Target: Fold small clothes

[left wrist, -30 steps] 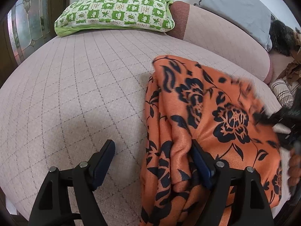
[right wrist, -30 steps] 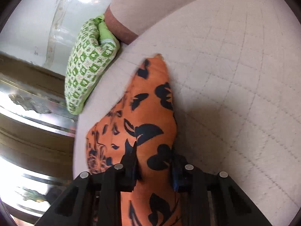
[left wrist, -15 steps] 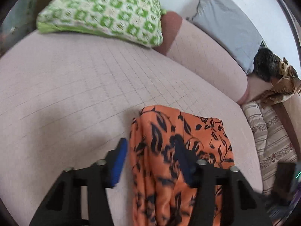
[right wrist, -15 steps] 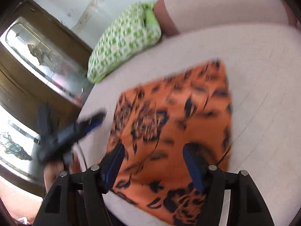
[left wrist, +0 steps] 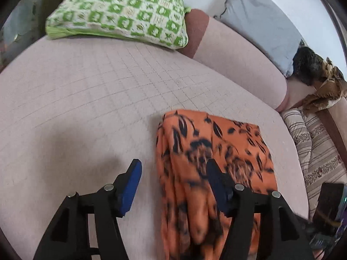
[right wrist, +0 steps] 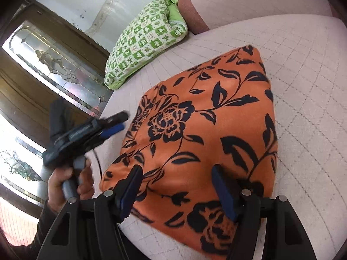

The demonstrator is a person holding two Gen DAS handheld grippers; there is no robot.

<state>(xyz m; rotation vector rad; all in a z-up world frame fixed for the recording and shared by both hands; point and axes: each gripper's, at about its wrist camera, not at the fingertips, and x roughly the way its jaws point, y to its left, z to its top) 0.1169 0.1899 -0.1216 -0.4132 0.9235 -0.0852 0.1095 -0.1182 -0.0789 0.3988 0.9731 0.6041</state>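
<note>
landmark: orange floral cloth [right wrist: 201, 130], folded flat into a rough square on the quilted pink sofa seat [left wrist: 86, 99], near the seat's front edge.

left of the cloth: left gripper [right wrist: 118, 122], seen in the right wrist view held in the person's hand [right wrist: 65, 179] just off the cloth's left edge, above the seat's rim; its fingers are spread wide and hold nothing. in its own view the left gripper [left wrist: 173, 173] straddles the cloth's left border, one blue finger [left wrist: 132, 184] over bare seat, the other over the fabric; contact cannot be told.

behind and left of the cloth: green checked pillow [left wrist: 121, 13] against the sofa's armrest, well apart, with bare quilted seat between.

over the cloth: right gripper [right wrist: 176, 182], fingers wide apart, nothing between them, at the cloth's near edge.

behind the cloth: pink backrest [left wrist: 238, 52], with a grey cushion [left wrist: 262, 21] leaning on it.

right of the cloth: bare seat up to the seat's rim; beyond it a striped cushion [left wrist: 312, 143] and brown crumpled fabric [left wrist: 325, 86].

only the right wrist view shows the wooden door with leaded glass [right wrist: 54, 69] past the pillow; only the left wrist view shows the grey and striped cushions.
</note>
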